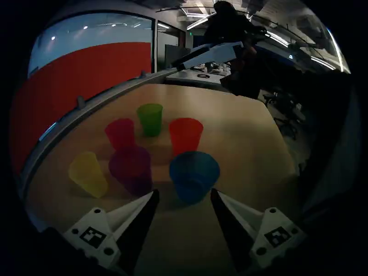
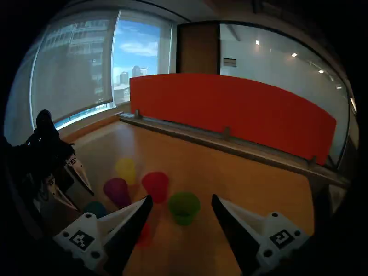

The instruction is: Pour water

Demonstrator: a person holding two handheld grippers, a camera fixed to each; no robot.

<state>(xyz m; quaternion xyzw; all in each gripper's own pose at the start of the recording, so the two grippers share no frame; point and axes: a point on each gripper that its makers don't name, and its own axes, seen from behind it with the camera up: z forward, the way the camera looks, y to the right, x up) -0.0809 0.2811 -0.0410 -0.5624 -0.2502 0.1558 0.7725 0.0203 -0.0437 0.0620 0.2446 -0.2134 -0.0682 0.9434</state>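
Left hand-held gripper (image 1: 184,191) spread wide (blue cup (image 1: 194,172) ahead)

The left claw (image 1: 184,191) gapes wide — a blue cup (image 1: 194,177) stands just beyond its tips on the table (image 1: 244,129).

A red divider panel (image 2: 230,110) edges the wooden table (image 2: 257,184) — behind it, a bright window (image 2: 138,60) showing city towers.

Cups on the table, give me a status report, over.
Left gripper open, empty, facing blue cup. Right gripper open, empty, facing green cup. Purple cup close beside blue.
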